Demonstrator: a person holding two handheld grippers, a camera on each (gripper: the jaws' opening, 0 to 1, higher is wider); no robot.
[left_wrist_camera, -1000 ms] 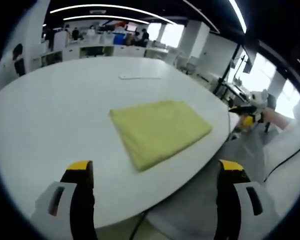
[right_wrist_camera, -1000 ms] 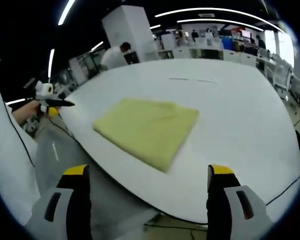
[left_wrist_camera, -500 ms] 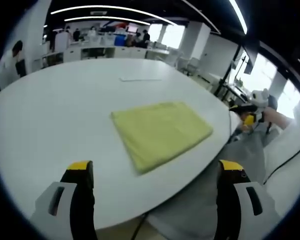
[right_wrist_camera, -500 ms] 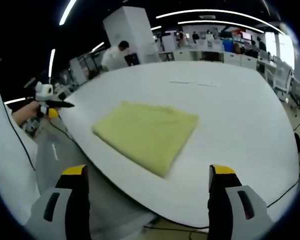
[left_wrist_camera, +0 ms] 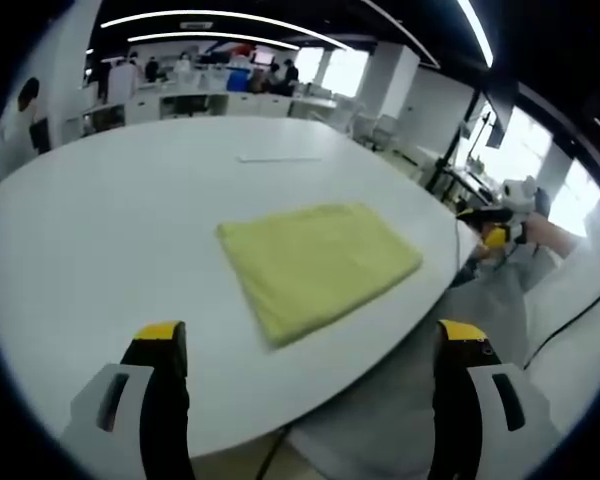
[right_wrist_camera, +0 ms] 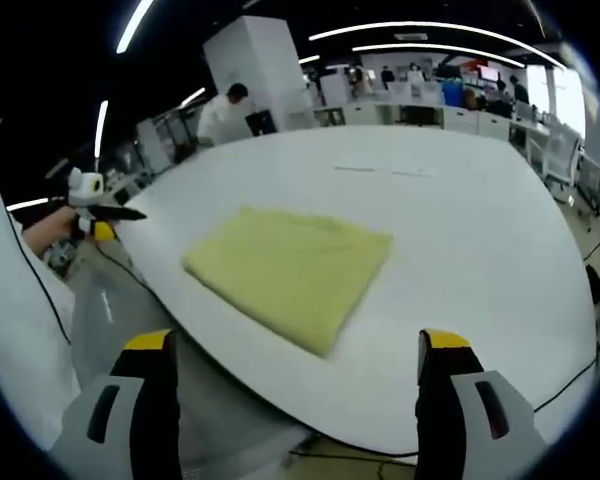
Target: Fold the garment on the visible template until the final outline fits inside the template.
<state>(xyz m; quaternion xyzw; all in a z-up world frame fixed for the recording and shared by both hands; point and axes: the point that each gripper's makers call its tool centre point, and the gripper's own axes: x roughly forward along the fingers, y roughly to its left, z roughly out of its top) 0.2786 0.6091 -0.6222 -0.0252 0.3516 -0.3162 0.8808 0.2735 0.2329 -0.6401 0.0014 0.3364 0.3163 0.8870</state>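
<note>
Yellow garment (left_wrist_camera: 318, 266) folded flat rectangle on table (left_wrist_camera: 110, 230), seemingly creased; both jaws released.

Template: no outline can be made out on the table (left_wrist_camera: 100, 230); garment (left_wrist_camera: 318, 265) near edge: blurred; marks (right_wrist_camera: 380, 171) on far tabletop: too small to tell.

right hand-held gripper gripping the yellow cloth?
No. The right hand-held gripper is open, short of the folded yellow cloth garment on the white table.
</note>
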